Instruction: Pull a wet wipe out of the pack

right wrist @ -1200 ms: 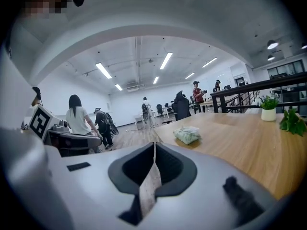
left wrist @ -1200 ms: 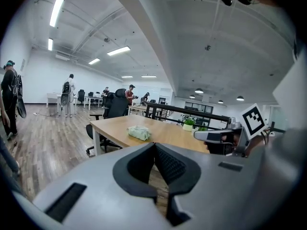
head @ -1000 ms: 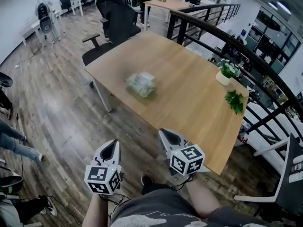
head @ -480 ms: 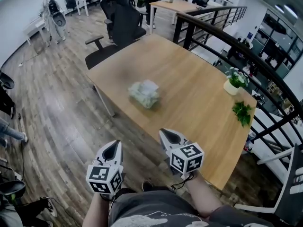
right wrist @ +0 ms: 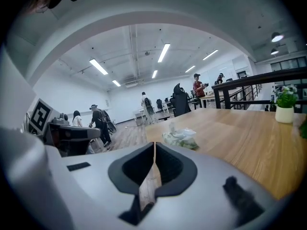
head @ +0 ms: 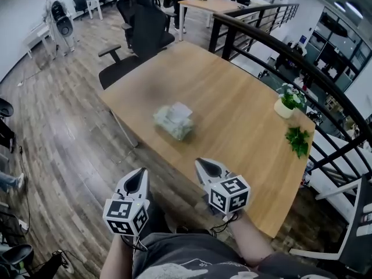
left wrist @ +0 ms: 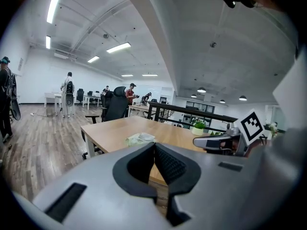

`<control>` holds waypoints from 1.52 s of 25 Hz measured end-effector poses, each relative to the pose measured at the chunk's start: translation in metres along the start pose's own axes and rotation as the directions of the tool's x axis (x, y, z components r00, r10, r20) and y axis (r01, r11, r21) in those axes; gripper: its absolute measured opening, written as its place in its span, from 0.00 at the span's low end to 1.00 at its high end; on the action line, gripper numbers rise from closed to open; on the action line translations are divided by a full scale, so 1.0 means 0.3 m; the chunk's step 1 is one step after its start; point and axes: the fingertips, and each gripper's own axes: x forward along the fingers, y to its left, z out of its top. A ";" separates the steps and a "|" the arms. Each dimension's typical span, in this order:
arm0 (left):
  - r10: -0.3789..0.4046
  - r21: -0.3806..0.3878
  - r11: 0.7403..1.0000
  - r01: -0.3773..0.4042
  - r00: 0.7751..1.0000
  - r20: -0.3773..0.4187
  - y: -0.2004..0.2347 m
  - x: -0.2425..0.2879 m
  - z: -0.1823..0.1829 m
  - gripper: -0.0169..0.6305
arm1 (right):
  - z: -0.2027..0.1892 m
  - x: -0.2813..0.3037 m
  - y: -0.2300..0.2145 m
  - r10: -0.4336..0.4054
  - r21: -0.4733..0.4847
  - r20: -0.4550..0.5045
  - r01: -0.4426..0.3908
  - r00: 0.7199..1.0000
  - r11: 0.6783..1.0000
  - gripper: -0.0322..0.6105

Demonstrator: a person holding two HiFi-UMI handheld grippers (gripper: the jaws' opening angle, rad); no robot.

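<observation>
A pale green wet wipe pack (head: 174,121) lies near the left edge of the wooden table (head: 232,103), with a white wipe sticking up from its top. Both gripper views show the wet wipe pack (left wrist: 139,139) (right wrist: 181,138) ahead on the wood. My left gripper (head: 140,176) hangs over the floor, short of the table's near edge, shut and empty. My right gripper (head: 203,163) is just over the near edge of the table, shut with nothing in it. Both point toward the pack and are well apart from it.
A potted plant (head: 289,99) and a loose green sprig (head: 298,139) sit at the table's right end. A black railing (head: 302,63) runs behind the table. A black office chair (head: 139,31) stands at the far left corner. People stand at desks in the distance.
The table and the pack have come a little nearer and shifted in view as I walk toward them. Both grippers stay shut and keep their pose.
</observation>
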 end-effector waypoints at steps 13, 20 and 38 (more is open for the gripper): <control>-0.128 0.041 0.991 0.130 0.991 -0.047 0.109 0.305 0.050 0.05 | 0.029 0.173 -0.147 -0.114 0.032 -0.011 0.114 0.993 0.993 0.09; -0.225 0.044 0.972 0.231 0.969 -0.106 0.200 0.512 0.092 0.05 | 0.058 0.322 -0.229 -0.207 0.080 -0.020 0.208 0.978 0.975 0.09; -0.454 0.157 0.839 0.520 0.830 -0.322 0.222 0.825 0.122 0.05 | 0.163 0.545 -0.341 -0.387 0.155 -0.033 0.387 0.922 0.909 0.09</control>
